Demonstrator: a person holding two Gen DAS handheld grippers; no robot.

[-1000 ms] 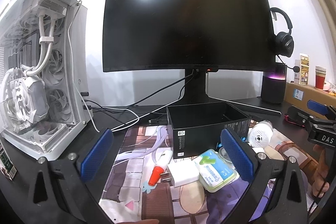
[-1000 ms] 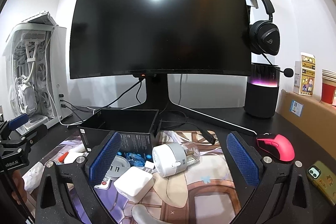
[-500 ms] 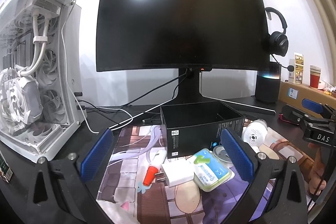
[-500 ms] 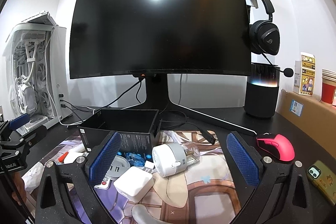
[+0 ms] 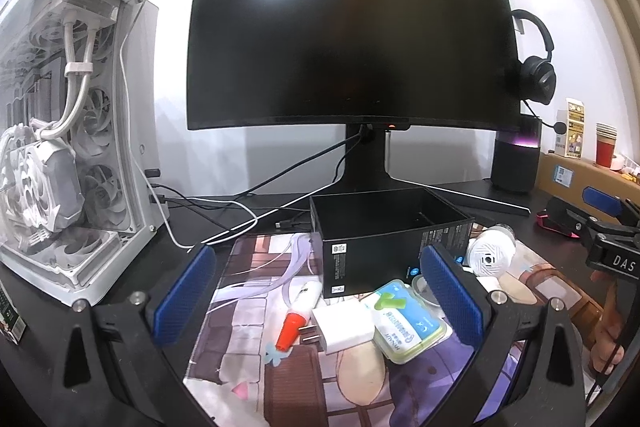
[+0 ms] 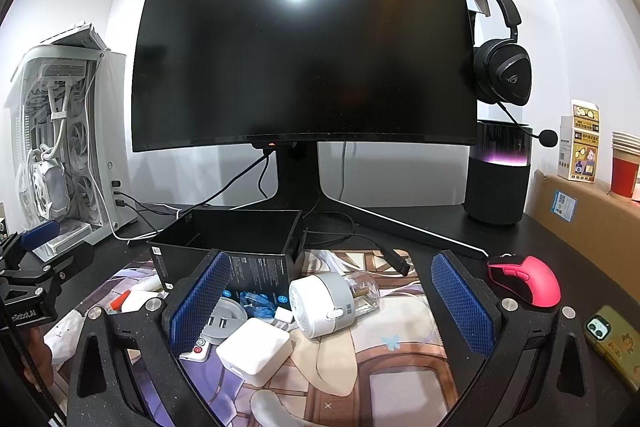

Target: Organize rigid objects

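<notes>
An open black box [image 5: 384, 227] [image 6: 232, 239] stands on the printed desk mat. In front of it lies a pile: a white charger [image 5: 340, 329] [image 6: 254, 349], a green-and-white case [image 5: 404, 323], a white tube with a red cap [image 5: 298, 315], a small white fan [image 5: 490, 259] [image 6: 324, 303], a clear glass bottle [image 6: 362, 293] and a round grey hub [image 6: 224, 315]. My left gripper [image 5: 320, 303] is open and empty above the pile's left side. My right gripper [image 6: 332, 307] is open and empty above the fan.
A big monitor [image 6: 304, 51] stands behind the box, with cables around its stand. A white PC case [image 5: 68, 131] is at the left. A black speaker [image 6: 498, 179], headset, cardboard box, pink mouse [image 6: 528, 283] and phone [image 6: 612, 343] are at the right.
The left gripper's view has shifted a little to the left and back, so the pile sits further right in it. The right gripper has not moved.
</notes>
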